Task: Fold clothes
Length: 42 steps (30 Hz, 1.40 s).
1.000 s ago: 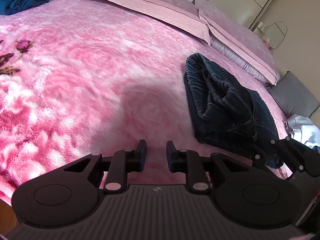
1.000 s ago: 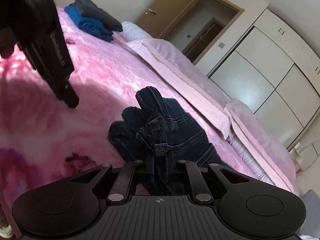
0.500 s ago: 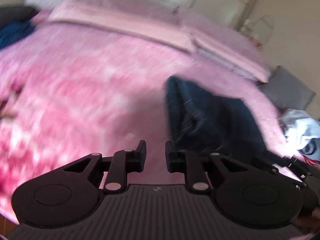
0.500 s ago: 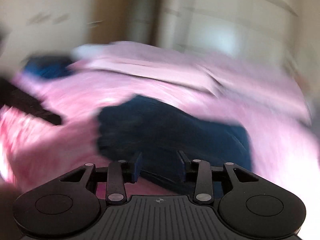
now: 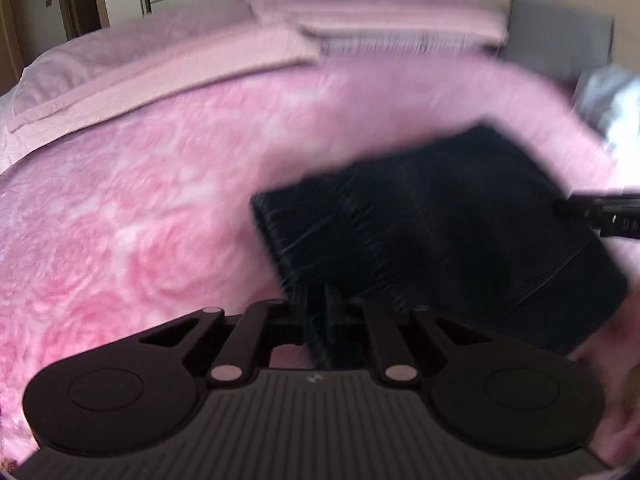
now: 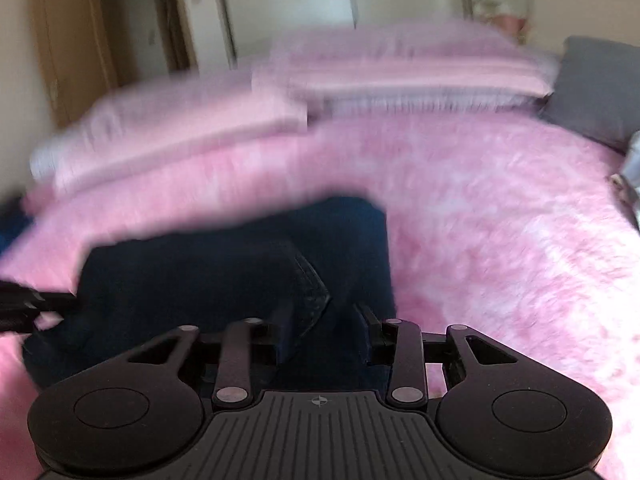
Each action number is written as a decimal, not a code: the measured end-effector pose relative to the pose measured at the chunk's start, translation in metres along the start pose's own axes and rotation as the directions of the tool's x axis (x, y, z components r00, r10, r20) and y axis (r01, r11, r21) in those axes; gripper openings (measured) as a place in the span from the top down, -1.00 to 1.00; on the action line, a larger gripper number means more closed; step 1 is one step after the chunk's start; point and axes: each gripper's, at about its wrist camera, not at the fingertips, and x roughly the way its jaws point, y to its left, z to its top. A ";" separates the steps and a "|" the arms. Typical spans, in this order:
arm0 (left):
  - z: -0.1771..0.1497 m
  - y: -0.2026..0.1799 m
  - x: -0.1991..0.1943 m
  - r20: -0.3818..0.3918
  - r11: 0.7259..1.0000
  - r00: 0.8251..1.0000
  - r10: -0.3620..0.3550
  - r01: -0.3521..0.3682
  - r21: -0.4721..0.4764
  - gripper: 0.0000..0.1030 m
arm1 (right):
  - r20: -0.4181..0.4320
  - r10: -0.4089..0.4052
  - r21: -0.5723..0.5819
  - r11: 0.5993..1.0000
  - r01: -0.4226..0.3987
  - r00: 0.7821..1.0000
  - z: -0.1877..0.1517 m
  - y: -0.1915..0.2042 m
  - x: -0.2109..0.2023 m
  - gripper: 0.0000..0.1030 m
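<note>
Dark blue folded jeans [image 5: 440,232] lie on the pink fleece blanket [image 5: 140,200]. My left gripper [image 5: 318,312] is at their near left corner, and its jaws are closing with the denim edge pinched between them. In the right wrist view the jeans [image 6: 208,264] fill the lower middle. My right gripper [image 6: 324,332] hangs over their near edge with its jaws apart; a denim flap [image 6: 310,288] lies loose between the fingers and neither pad presses it. Each gripper shows at the edge of the other's view: the right gripper [image 5: 600,216], the left gripper [image 6: 24,304]. Both views are motion-blurred.
Pink pillows [image 6: 400,64] line the head of the bed, with a grey cushion [image 6: 596,92] at the right. A pale garment [image 5: 616,104] lies beyond the jeans at the right edge. Wardrobe doors and a wooden door [image 6: 80,40] stand behind the bed.
The right gripper let go of the bunched denim and opened. Both grippers rolled and swung over to the jeans, which now lie flatter. The left jaws narrowed onto the jeans' corner.
</note>
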 end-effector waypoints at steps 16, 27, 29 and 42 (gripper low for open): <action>0.060 0.035 -0.012 0.141 0.990 0.985 -0.101 0.113 -0.081 0.82 | 0.024 0.031 -0.036 0.999 -0.030 0.999 0.072 -0.039 0.042 0.30; 0.018 0.032 0.052 0.187 0.999 0.982 -0.017 0.024 -0.037 0.81 | -0.079 -0.013 -0.100 0.995 0.005 0.997 0.054 -0.036 0.122 0.30; 0.025 0.033 0.051 0.190 1.000 0.982 0.011 -0.010 -0.005 0.82 | -0.066 -0.002 -0.051 0.999 -0.002 0.998 0.055 -0.042 0.107 0.30; -0.047 -0.012 -0.063 0.157 0.995 0.986 -0.061 0.072 -0.069 0.90 | 0.056 0.033 0.009 0.999 -0.034 0.998 -0.038 0.000 -0.058 0.30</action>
